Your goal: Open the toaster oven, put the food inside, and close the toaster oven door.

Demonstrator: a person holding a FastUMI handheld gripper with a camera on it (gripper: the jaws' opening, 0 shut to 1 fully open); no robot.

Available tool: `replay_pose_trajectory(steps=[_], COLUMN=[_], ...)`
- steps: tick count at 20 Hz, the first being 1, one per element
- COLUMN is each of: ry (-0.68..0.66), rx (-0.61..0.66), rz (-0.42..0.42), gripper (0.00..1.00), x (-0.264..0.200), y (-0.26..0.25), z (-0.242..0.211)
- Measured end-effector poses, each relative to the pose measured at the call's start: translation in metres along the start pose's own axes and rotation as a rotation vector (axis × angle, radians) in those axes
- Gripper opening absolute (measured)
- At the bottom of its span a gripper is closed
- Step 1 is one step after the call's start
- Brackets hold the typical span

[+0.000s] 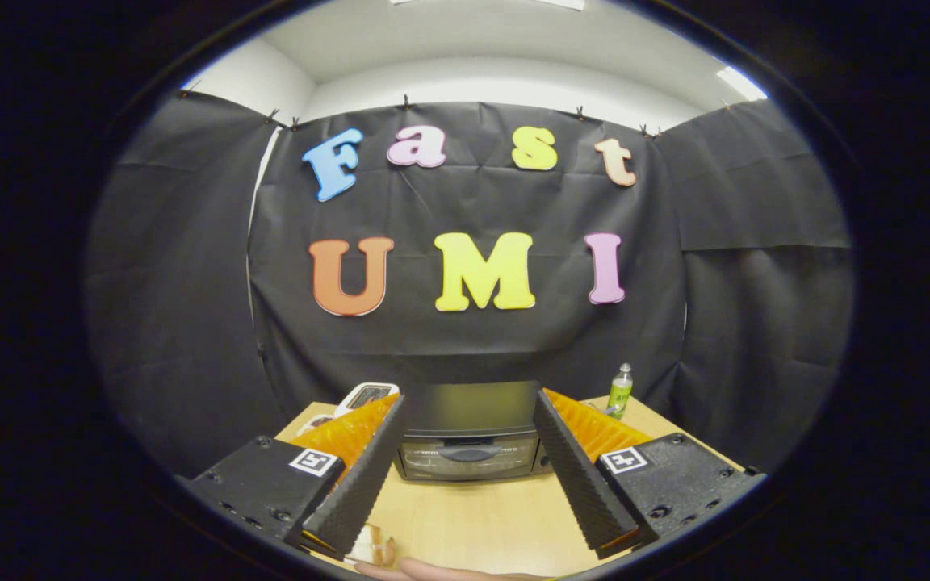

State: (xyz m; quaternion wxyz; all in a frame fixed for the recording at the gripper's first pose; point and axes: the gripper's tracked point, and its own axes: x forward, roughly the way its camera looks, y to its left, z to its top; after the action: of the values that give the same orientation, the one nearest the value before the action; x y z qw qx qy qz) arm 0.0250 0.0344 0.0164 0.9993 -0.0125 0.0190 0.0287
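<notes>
A black toaster oven (469, 432) stands on the wooden table (473, 516), straight ahead and beyond my fingers, with its glass door shut and the handle (469, 453) across the front. My gripper (469, 403) hangs above the table, open wide, with nothing between the fingers. A pale piece of food (372, 549) lies on the table just below the left finger, near the table's near edge. A person's hand (433, 571) rests beside it.
A white device with a screen (366, 397) lies at the back left of the table, beside the oven. At the back right stands a small green bottle (620, 389). Black cloth walls close in the table behind and on both sides.
</notes>
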Motion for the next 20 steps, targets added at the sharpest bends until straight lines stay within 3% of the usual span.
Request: replay_pose_trajectory(steps=[9, 15, 20], ry=[0.058, 0.085, 0.109], rx=[0.020, -0.054, -0.041], rz=[-0.024, -0.055, -0.020], gripper=[1.00, 1.00, 1.00], x=[0.092, 0.168, 0.216], y=[-0.014, -0.013, -0.001], z=[-0.045, -0.069, -0.093])
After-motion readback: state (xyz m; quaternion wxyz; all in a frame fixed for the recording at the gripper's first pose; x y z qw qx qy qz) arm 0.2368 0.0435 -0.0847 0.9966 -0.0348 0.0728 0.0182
